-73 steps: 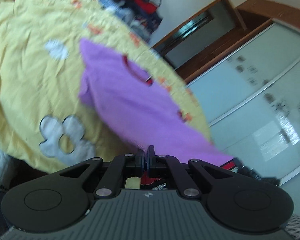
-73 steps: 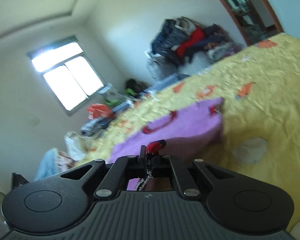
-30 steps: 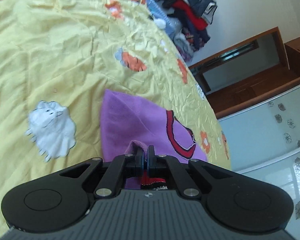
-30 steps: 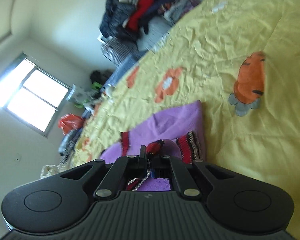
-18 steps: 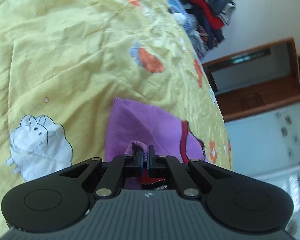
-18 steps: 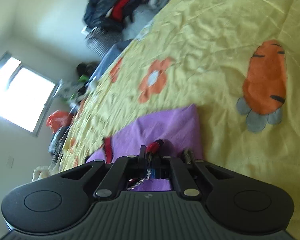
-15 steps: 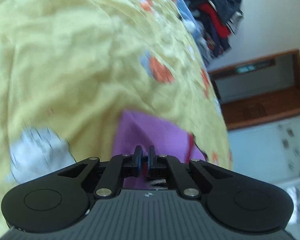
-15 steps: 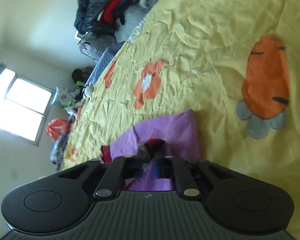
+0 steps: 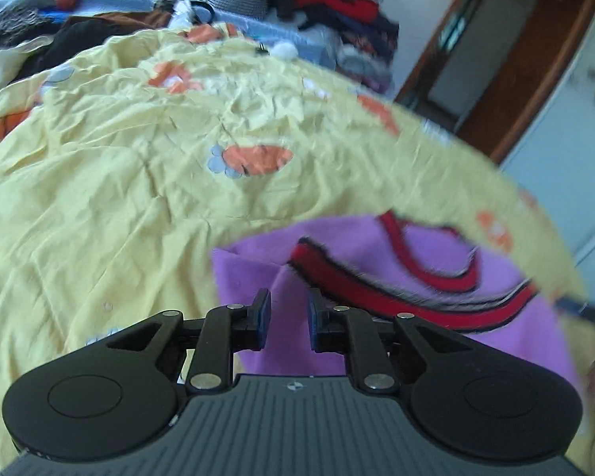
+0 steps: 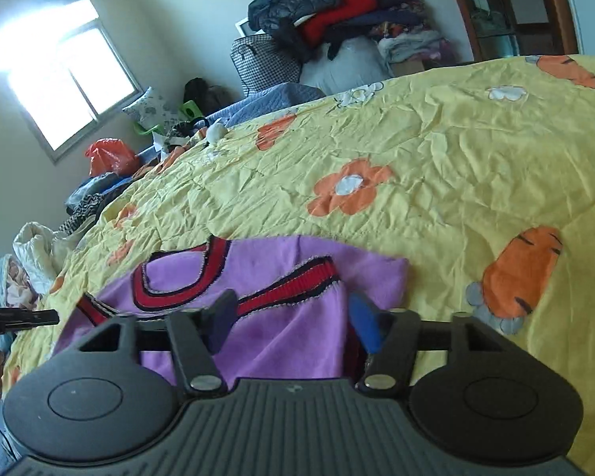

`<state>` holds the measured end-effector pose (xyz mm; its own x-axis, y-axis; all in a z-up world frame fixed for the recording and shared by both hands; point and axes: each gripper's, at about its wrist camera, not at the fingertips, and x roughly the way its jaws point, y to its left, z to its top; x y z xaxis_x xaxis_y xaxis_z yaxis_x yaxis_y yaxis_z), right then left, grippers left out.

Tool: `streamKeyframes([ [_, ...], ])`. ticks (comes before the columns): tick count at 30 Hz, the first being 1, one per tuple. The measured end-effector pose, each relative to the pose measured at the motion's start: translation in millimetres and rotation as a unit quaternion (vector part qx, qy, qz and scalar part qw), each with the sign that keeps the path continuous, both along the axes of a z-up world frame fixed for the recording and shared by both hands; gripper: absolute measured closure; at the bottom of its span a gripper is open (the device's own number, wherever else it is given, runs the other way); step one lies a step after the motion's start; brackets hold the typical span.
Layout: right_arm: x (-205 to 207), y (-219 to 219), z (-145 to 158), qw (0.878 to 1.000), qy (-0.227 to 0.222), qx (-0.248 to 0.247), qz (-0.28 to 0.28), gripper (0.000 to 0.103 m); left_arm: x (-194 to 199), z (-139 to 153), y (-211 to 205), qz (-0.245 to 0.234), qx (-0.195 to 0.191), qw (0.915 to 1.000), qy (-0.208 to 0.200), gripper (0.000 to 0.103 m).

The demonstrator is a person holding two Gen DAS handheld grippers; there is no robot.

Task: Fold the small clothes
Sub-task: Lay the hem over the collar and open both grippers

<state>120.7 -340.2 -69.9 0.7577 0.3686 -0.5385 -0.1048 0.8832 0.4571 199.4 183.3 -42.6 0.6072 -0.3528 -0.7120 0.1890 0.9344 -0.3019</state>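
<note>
A small purple garment (image 9: pixel 377 246) with red and black trim lies folded over on the yellow bedspread (image 9: pixel 119 198). My left gripper (image 9: pixel 287 315) hovers over its near left corner, jaws opening, nothing pressed between the pads. In the right wrist view the same purple garment (image 10: pixel 281 254) lies flat with its red neckline showing. My right gripper (image 10: pixel 291 319) stands over its near edge, jaws opening wide, the cloth lying loose below them. The other gripper's black tip (image 10: pixel 20 317) shows at the left edge.
The yellow bedspread (image 10: pixel 456 150) with orange flowers and carrots spreads wide around the garment. A pile of clothes and bags (image 10: pixel 325 20) stands against the far wall. More bags and cloth (image 10: pixel 107 158) crowd the bed's far left side, by a window (image 10: pixel 59 83).
Both grippers were shut on the purple garment's edge and have let it go; it now lies on the bed. Both views have rolled level and pulled back slightly.
</note>
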Motion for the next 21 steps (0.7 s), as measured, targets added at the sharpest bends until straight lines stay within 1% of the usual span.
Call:
streamKeyframes([
  [1, 5.5, 0.1, -3.6, 1.0, -0.001, -0.008, 0.003, 0.052, 6.2, -5.8, -1.5, -0.009, -0.001, 0.9999, 0.005, 0.084],
  [2, 13.2, 0.7, -6.6, 1.0, 0.006, -0.02, 0.001, 0.052, 11.9, -9.7, -4.1, -0.013, 0.003, 0.9999, 0.003, 0.083],
  [3, 21.6, 1.3, -10.0, 1.0, 0.013, -0.026, 0.004, 0.052, 17.1, -13.1, -7.9, -0.018, 0.017, 0.9997, 0.001, 0.076],
  [4, 28.8, 1.4, -14.9, 0.999, 0.02, -0.027, 0.014, 0.052, 22.1, -16.8, -12.0, -0.024, 0.03, 0.9993, 0.002, 0.072],
  [5, 34.9, 2.6, -19.8, 0.999, 0.023, -0.024, 0.022, 0.052, 25.0, -20.0, -16.5, -0.03, 0.04, 0.9988, 0.002, 0.069],
  [6, 40.4, 5.0, -24.3, 0.999, 0.029, -0.027, 0.031, 0.052, 25.6, -21.5, -21.9, -0.037, 0.051, 0.998, -0.003, 0.069],
  [7, 44.7, 8.9, -28.0, 0.998, 0.037, -0.041, 0.038, 0.063, 25.1, -23.0, -27.5, -0.043, 0.067, 0.9968, -0.008, 0.072],
  [8, 44.8, 13.1, -28.8, 0.997, 0.032, -0.062, 0.037, 0.099, 27.1, -24.4, -34.1, -0.044, 0.083, 0.9955, -0.007, 0.098],
  [9, 45.0, 16.4, -28.6, 0.996, 0.033, -0.074, 0.033, 0.1, 28.2, -24.2, -34.5, -0.041, 0.08, 0.996, -0.003, 0.098],
  [10, 43.5, 17.4, -26.8, 0.996, 0.03, -0.072, 0.031, 0.1, 28.7, -21.9, -31.9, -0.035, 0.07, 0.9969, -0.003, 0.098],
  [13, 32.4, 24.3, -11.0, 0.995, -0.001, -0.099, 0.019, 0.1, 27.5, -12.5, -19.5, -0.004, 0.061, 0.9979, -0.02, 0.098],
  [15, 27.8, 24.3, 0.8, 0.995, -0.019, -0.099, 0.015, 0.1, 26.3, -11.0, -8.1, 0.005, 0.046, 0.9988, -0.019, 0.097],
  [16, 27.5, 25.1, 3.7, 0.994, -0.022, -0.108, 0.014, 0.1, 26.0, -12.4, -6.6, 0.015, 0.059, 0.998, -0.019, 0.097],
  [17, 30.6, 24.5, 3.0, 0.993, -0.017, -0.117, 0.008, 0.1, 27.9, -16.2, -7.1, 0.021, 0.076, 0.9968, -0.016, 0.098],
  [18, 36.6, 23.4, -2.3, 0.992, -0.003, -0.128, -0.002, 0.1, 31.2, -23.1, -6.2, 0.016, 0.08, 0.9967, -0.007, 0.097],
  [19, 43.6, 23.4, -10.5, 0.99, 0.014, -0.141, 0.0, 0.098, 33.6, -27.6, -3.7, 0.015, 0.075, 0.9971, -0.002, 0.095],
  [20, 49.6, 23.1, -19.2, 0.989, 0.032, -0.144, 0.004, 0.091, 33.1, -26.6, 1.9, 0.025, 0.063, 0.9977, -0.001, 0.09],
  [21, 49.7, 22.1, -23.2, 0.989, 0.039, -0.141, 0.004, 0.089, 30.7, -22.2, 7.7, 0.035, 0.047, 0.9983, 0.004, 0.089],
])
